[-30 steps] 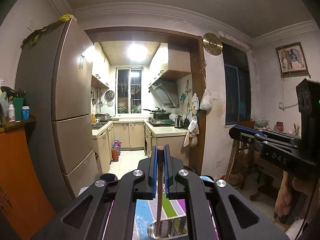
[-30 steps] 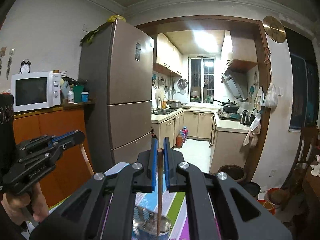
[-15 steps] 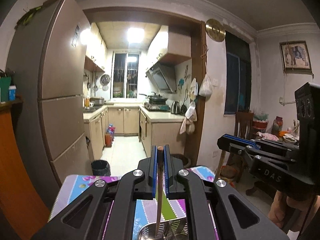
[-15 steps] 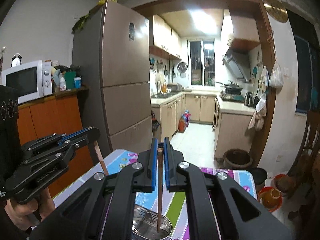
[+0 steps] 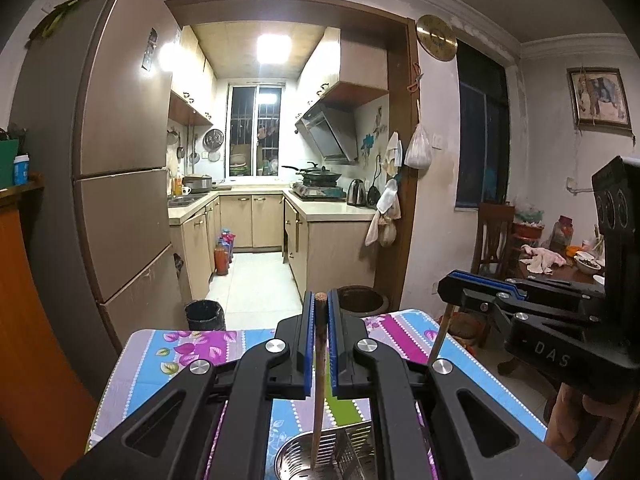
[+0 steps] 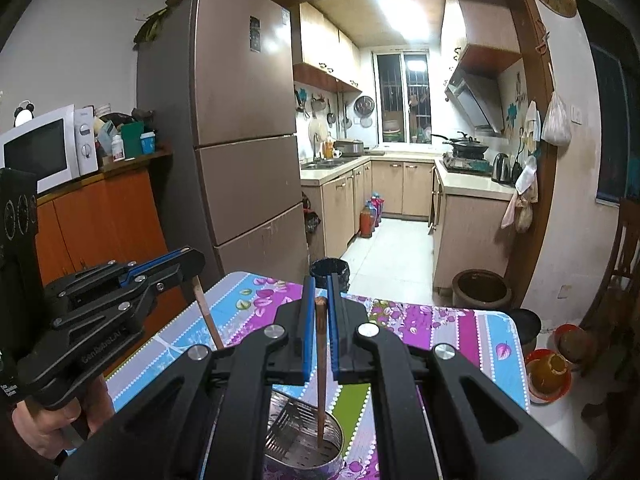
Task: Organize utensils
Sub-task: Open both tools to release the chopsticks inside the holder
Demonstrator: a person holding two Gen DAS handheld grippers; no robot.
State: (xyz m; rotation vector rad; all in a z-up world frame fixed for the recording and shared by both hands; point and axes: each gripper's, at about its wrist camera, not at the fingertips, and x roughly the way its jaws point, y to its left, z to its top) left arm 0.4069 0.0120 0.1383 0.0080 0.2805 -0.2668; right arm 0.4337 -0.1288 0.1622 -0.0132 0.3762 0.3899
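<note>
Left wrist view: the left gripper clenches a chopstick over the steel holder; the right gripper grasps another chopstick likewise. Insertion is in hand; tips seem inside, though depth is unclear. Next: lower, then release.

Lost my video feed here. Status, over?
Left gripper and right gripper each shut on a chopstick. Tips inside the steel holder on the table. Nothing in the way.
</note>
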